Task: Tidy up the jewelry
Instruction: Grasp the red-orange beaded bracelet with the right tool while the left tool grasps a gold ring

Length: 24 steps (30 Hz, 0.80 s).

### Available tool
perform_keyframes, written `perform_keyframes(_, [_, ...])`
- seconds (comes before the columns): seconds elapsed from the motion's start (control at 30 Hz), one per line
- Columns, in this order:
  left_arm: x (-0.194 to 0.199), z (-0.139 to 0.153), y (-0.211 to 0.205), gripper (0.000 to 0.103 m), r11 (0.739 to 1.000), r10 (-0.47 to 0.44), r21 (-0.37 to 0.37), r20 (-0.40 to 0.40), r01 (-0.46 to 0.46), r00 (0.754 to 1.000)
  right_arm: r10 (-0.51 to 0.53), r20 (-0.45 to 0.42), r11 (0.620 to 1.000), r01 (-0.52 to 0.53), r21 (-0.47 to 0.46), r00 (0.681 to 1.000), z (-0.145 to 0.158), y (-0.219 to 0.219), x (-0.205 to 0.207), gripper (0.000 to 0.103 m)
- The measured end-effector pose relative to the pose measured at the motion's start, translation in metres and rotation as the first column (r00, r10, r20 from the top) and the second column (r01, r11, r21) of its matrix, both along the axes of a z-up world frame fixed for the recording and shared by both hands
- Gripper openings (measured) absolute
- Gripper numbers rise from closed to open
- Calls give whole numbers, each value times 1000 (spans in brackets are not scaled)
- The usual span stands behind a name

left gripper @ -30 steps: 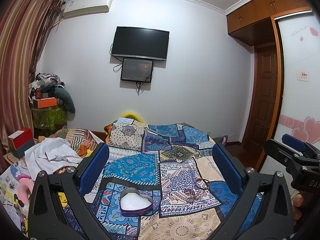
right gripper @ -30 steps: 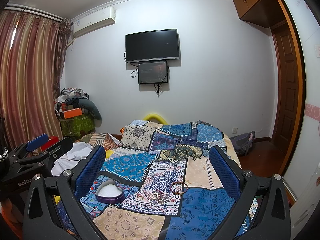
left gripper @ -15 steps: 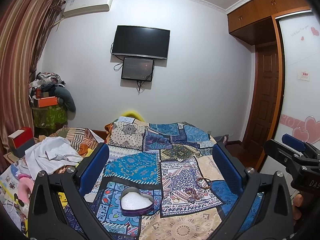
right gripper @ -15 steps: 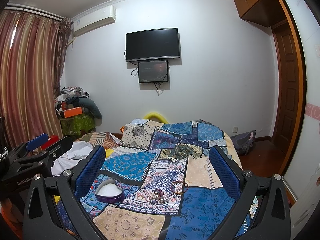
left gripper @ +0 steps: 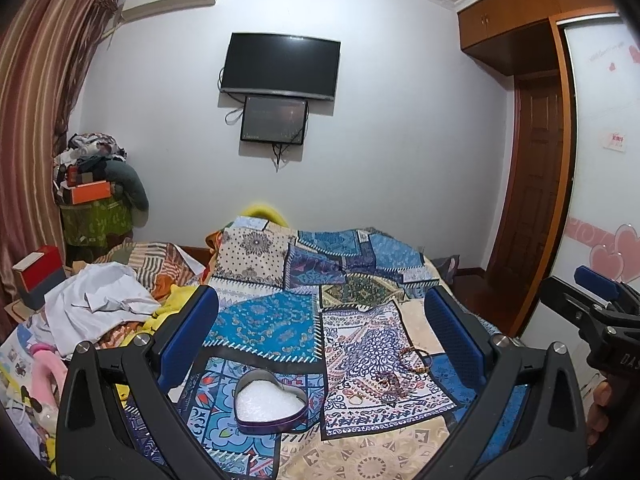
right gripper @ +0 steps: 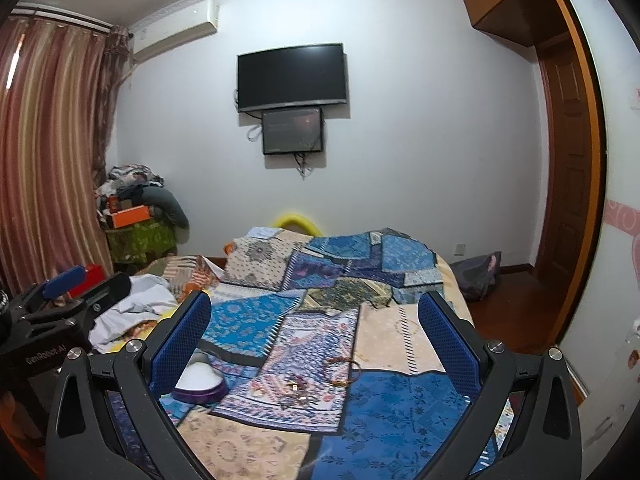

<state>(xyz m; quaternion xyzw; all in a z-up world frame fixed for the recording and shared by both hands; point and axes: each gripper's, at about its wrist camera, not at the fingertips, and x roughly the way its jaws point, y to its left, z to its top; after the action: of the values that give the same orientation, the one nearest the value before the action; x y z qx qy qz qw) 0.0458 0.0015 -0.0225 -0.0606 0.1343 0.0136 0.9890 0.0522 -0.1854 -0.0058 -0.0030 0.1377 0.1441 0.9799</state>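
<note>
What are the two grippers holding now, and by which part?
Nothing. The left gripper and the right gripper both have open, empty jaws; the jewelry lies on the bedspread.

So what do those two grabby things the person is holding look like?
Both look alike. The left gripper has a black frame shaped like a wide fork, round silver screws, and two flat blue fingers with a bumpy, dotted texture. The right gripper is built the same way. White lettering marks each black body; it reads roughly "GenRobot.AI" on the left one, seen from the right camera. No cables show.
</note>
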Motion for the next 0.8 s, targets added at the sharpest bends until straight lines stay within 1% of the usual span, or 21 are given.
perform_keyframes(0.1, [17,-7,0,103,1000,-16,-15,-49,16,999,-37,-30,999,36,-11,999,-8,-9,12,103])
perform_keyframes(0.23, [45,-24,-6,103,999,-32,-10,-134,31,990,-104,-93,994,100,-46,990,-31,-26,33,103])
perform_keyframes(0.3, [59,-37,-12,103,999,-48,6,-178,50,983,-131,-121,990,124,-65,984,-40,-33,42,103])
perform_keyframes(0.33, [64,-43,-16,103,998,-58,14,-198,62,978,-147,-152,987,137,-79,977,-50,-38,49,103])
perform_keyframes(0.43, [79,-61,-27,103,995,-78,34,-251,89,965,-157,-212,986,140,-93,965,-62,-44,62,103])
perform_keyframes(0.53, [93,-81,-36,102,991,-105,47,-310,125,945,-150,-269,986,126,-105,951,-75,-49,71,103])
perform_keyframes(0.6, [100,-94,-41,97,988,-119,52,-348,146,930,-139,-295,988,111,-111,945,-82,-50,75,103])
perform_keyframes(0.63, [103,-100,-43,94,986,-127,51,-364,156,923,-127,-310,989,97,-112,942,-86,-50,78,103])
perform_keyframes(0.67, [107,-107,-45,90,984,-141,43,-390,170,910,-117,-321,990,86,-110,940,-89,-51,82,103])
perform_keyframes(0.8, [117,-125,-48,83,978,-178,16,-448,207,876,-59,-373,996,29,-86,926,-101,-52,92,102])
